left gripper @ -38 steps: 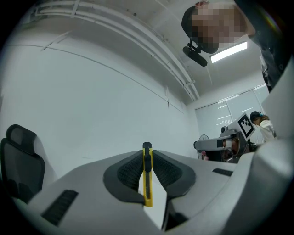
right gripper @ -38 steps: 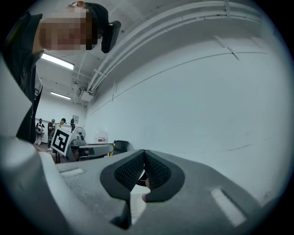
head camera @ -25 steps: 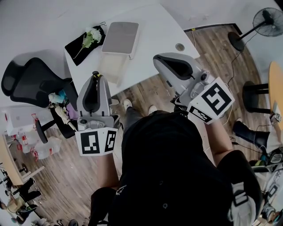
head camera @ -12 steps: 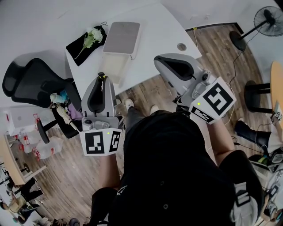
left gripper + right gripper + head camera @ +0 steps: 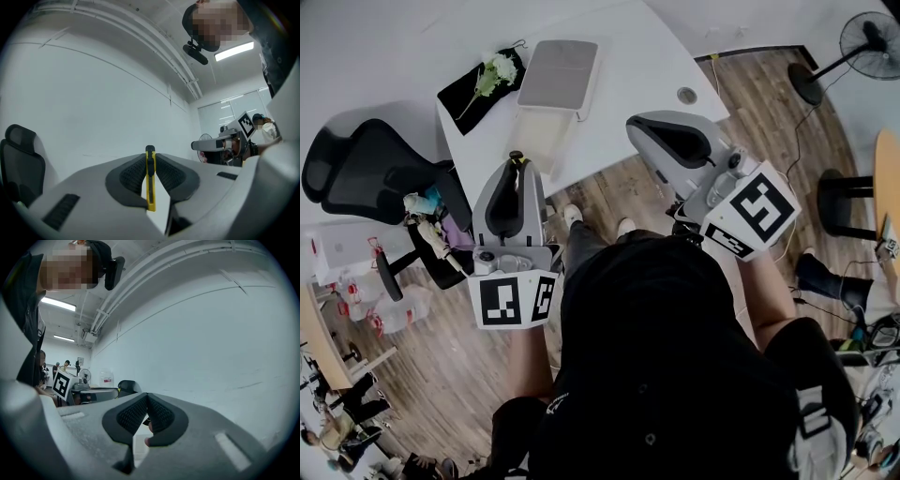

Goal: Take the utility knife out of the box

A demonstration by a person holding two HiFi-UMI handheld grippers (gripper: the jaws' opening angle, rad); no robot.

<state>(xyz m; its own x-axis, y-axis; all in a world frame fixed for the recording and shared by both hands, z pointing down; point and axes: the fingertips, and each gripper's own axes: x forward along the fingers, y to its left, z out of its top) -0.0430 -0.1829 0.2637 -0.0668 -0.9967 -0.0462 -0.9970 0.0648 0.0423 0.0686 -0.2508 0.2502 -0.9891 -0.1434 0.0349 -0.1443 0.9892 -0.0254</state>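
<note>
The left claw [image 5: 150,158] was clamped on the utility knife [image 5: 150,183], outside the translucent box [image 5: 539,136] on the white table [image 5: 628,94]. The right claw [image 5: 146,405] was closed and empty. A slip was judged possible, since the slim, smooth yellow body was pinched edge-on between ribbed dark pads [image 5: 132,174].

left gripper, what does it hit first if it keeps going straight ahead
Probably the white wall: past the utility knife held in the jaws of the left gripper, its own view shows nothing else. It seems to pass above the table and clear box, though height is hard to judge.
</note>
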